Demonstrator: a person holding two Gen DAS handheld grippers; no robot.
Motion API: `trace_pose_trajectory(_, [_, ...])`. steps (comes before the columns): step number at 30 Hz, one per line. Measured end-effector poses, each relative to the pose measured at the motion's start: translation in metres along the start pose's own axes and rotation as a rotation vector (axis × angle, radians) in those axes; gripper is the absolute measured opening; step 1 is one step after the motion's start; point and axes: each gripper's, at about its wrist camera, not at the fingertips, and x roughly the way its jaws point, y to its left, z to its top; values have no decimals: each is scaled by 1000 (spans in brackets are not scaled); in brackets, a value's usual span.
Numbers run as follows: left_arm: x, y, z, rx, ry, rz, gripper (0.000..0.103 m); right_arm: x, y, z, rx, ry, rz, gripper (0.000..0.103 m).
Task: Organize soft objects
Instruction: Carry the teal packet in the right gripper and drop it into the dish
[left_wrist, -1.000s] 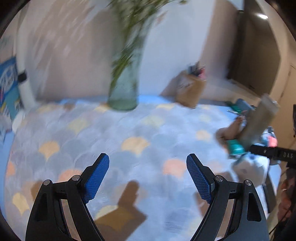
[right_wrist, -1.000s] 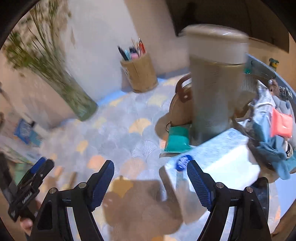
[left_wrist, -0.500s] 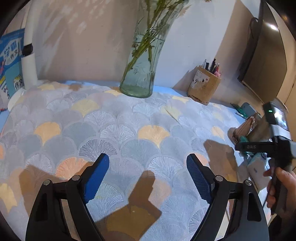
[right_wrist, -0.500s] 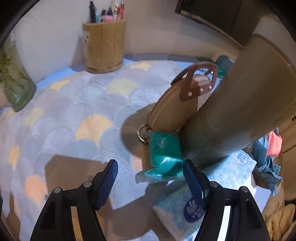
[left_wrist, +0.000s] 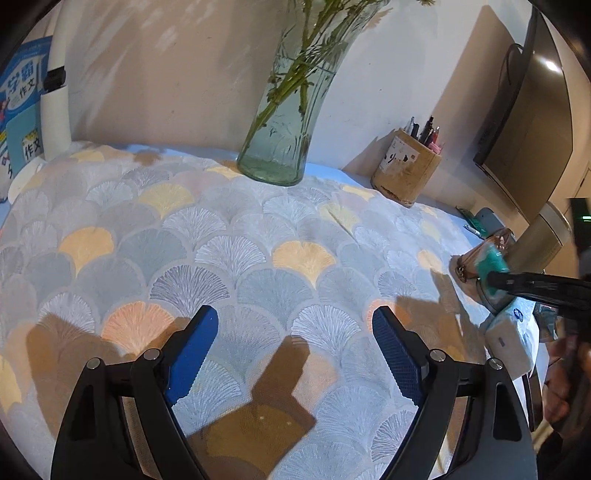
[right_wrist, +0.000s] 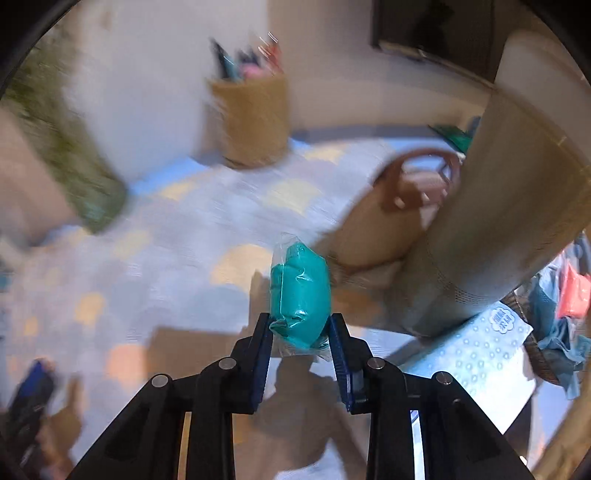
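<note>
My right gripper (right_wrist: 300, 332) is shut on a teal soft packet in clear wrap (right_wrist: 300, 291) and holds it above the patterned tablecloth (right_wrist: 184, 236). The same packet (left_wrist: 493, 263) shows at the far right of the left wrist view, at the tip of the right gripper (left_wrist: 495, 280). My left gripper (left_wrist: 293, 339) is open and empty over the tablecloth (left_wrist: 229, 236). A blue-white tissue pack (right_wrist: 476, 354) lies at the right, also seen in the left wrist view (left_wrist: 511, 339). A tan round purse (right_wrist: 384, 221) leans beside a tall beige cylinder (right_wrist: 509, 206).
A glass vase with green stems (left_wrist: 284, 144) and a wooden pen holder (left_wrist: 406, 173) stand at the back by the wall. Blue booklets (left_wrist: 22, 114) and a white tube (left_wrist: 55, 107) are at the left. A heap of coloured cloth (right_wrist: 561, 306) lies at the right edge.
My right gripper has closed on the teal packet and lifted it away from the purse. The right view is blurred by motion. The left gripper stays open, nearly still.
</note>
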Motion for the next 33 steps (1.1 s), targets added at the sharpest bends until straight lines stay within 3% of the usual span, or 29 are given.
trace_pose_trajectory(5, [4, 0, -1, -8, 13, 6, 85, -41, 3, -9, -20, -71, 72, 30])
trace_pose_trajectory(9, [3, 2, 0, -10, 6, 4, 85, -79, -14, -24, 44, -124, 169, 30])
trace_pose_trajectory(12, [2, 2, -1, -9, 5, 8, 85, -98, -35, -38, 72, -155, 140, 30])
trace_pose_trajectory(16, [3, -3, -2, 15, 5, 31, 85, -120, -96, -55, 164, -177, 35, 30])
trace_pose_trajectory(19, [5, -5, -2, 28, 4, 52, 85, -122, -154, -41, 241, -189, -40, 30])
trace_pose_trajectory(23, [8, -3, -2, 27, 10, 74, 85, -111, -219, -1, 330, -217, -58, 30])
trace_pose_trajectory(26, [10, -1, -2, 20, 15, 89, 85, -87, -249, 32, 368, -186, -67, 30])
trace_pose_trajectory(30, [9, -5, -3, 41, 7, 110, 85, -47, -274, 68, 422, -126, 23, 33])
trace_pose_trajectory(33, [9, -11, -5, 68, 14, 140, 85, -37, -288, 75, 471, -105, 38, 46])
